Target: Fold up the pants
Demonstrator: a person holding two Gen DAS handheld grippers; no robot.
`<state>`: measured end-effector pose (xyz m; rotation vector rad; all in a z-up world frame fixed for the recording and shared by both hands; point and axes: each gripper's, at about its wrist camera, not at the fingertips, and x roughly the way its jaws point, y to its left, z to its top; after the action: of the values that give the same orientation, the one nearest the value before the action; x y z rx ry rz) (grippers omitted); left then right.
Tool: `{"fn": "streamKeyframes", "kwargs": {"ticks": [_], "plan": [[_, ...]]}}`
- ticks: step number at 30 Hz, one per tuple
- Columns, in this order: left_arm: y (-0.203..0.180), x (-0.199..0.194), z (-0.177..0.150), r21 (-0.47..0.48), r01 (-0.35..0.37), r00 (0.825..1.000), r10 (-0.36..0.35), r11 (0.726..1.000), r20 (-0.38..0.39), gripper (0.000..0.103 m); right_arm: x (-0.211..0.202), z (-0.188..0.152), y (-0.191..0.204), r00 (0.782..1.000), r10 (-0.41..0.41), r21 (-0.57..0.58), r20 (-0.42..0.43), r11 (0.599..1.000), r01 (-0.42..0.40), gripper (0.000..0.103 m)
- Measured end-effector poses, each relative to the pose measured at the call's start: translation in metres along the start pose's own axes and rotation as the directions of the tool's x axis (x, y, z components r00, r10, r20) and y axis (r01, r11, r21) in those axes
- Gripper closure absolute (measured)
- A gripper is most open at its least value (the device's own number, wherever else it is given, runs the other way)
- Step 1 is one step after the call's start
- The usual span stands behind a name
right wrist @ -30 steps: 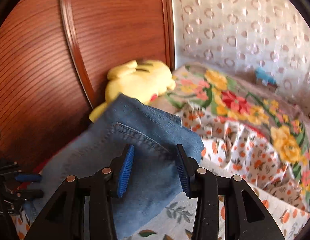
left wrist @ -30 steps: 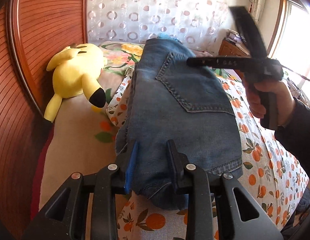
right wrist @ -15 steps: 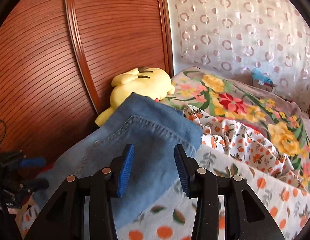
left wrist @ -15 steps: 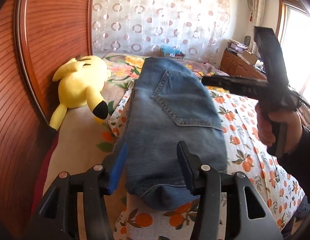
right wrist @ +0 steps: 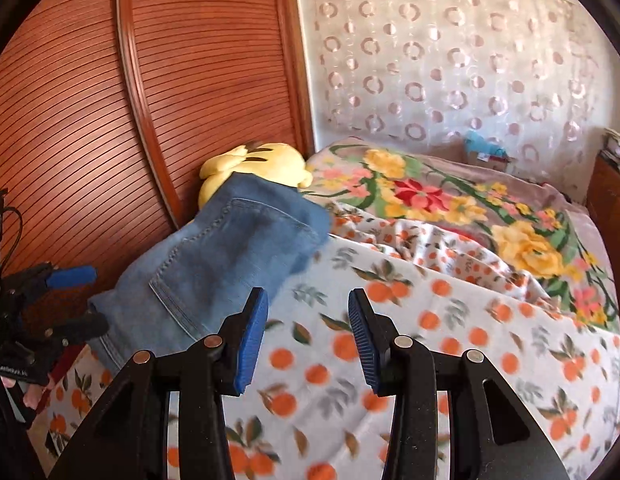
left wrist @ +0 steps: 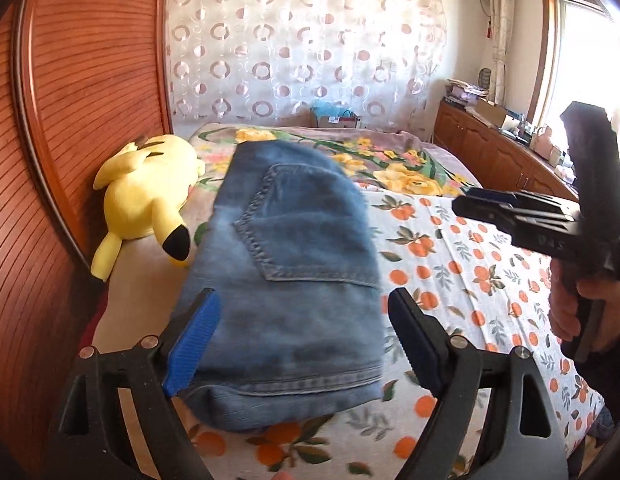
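Left wrist view: the left gripper (left wrist: 301,336) fills the bottom edge, its jaws spread wide after just opening, one blue pad and one black pad standing on either side of the folded jeans (left wrist: 285,280) without pressing them. The jeans lie as a thick blue denim bundle on the bedspread (left wrist: 462,280), white with printed oranges and leaves, a back pocket with pale stitching facing up. No label or tag on the denim can be read. Just left of the jeans a yellow plush toy (left wrist: 145,204) with black-tipped ears lies against the ribbed wooden headboard (left wrist: 81,92). Beyond is a flowered blanket (left wrist: 390,160), then a sheer curtain (left wrist: 301,40) patterned with rings. At the right a hand (left wrist: 578,300) holds the right gripper (left wrist: 466,200) clear of the jeans, above the bedspread; white lettering on its black body is too small to make out.

Right wrist view: the right gripper (right wrist: 307,336) has its blue pads partly apart with nothing between them, only the orange-print bedspread (right wrist: 450,320) below. The jeans (right wrist: 217,264) sit to the left, near the headboard (right wrist: 109,100), with the plush toy (right wrist: 253,164) behind them. At the far left edge the left gripper (right wrist: 75,300) appears with its jaws parted; small white print on its body is unreadable.
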<state>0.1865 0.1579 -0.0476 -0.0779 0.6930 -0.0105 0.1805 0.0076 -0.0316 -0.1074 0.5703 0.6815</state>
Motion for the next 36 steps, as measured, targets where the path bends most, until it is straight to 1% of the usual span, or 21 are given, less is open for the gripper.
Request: {"fn": "streamKeyframes", "kwargs": {"ticks": [1,4,9,12,14,19,23,25,27,29,36], "plan": [[-0.005,0.000,0.001,0.004,0.007,1.000,-0.007,1.000,0.003,0.017,-0.006,-0.004,-0.003,1.000,-0.009,0.006,0.000,1.000,0.009,0.059],[-0.022,0.002,0.004,0.025,0.026,1.000,-0.027,0.999,0.008,0.017,-0.026,-0.018,-0.009,0.999,-0.041,0.021,0.000,0.999,0.041,0.054],[-0.058,0.003,0.006,0.058,0.062,0.998,-0.063,0.996,0.026,0.017,-0.058,-0.040,-0.018,0.996,-0.092,0.063,-0.004,0.994,0.092,0.047],[-0.079,0.002,0.005,0.077,0.061,0.997,-0.064,0.995,0.038,0.017,-0.081,-0.053,-0.021,0.993,-0.119,0.096,0.006,0.988,0.118,0.044],[-0.091,0.000,0.004,0.084,0.064,0.997,-0.068,0.994,0.041,0.017,-0.097,-0.060,-0.021,0.990,-0.141,0.118,0.015,0.983,0.139,0.041],[-0.118,-0.009,0.001,0.093,0.085,0.995,-0.090,0.992,0.052,0.017,-0.136,-0.079,-0.012,0.978,-0.204,0.142,0.035,0.970,0.197,0.039],[-0.135,-0.023,-0.002,0.108,0.094,0.992,-0.102,0.990,0.077,0.017,-0.163,-0.092,0.000,0.969,-0.242,0.172,0.046,0.958,0.231,0.038],[-0.145,-0.034,-0.004,0.119,0.081,0.991,-0.092,0.990,0.093,0.017,-0.176,-0.097,0.006,0.964,-0.263,0.180,0.048,0.951,0.251,0.038],[-0.152,-0.046,-0.006,0.128,0.099,0.988,-0.112,0.987,0.103,0.017,-0.188,-0.100,0.014,0.959,-0.277,0.182,0.057,0.948,0.262,0.038],[-0.158,-0.058,-0.007,0.126,0.112,0.986,-0.127,0.986,0.111,0.017,-0.201,-0.104,0.021,0.956,-0.285,0.186,0.064,0.945,0.269,0.038],[-0.170,-0.094,-0.012,0.131,0.116,0.979,-0.135,0.985,0.150,0.017,-0.243,-0.113,0.048,0.942,-0.316,0.189,0.110,0.937,0.292,0.038]]}}
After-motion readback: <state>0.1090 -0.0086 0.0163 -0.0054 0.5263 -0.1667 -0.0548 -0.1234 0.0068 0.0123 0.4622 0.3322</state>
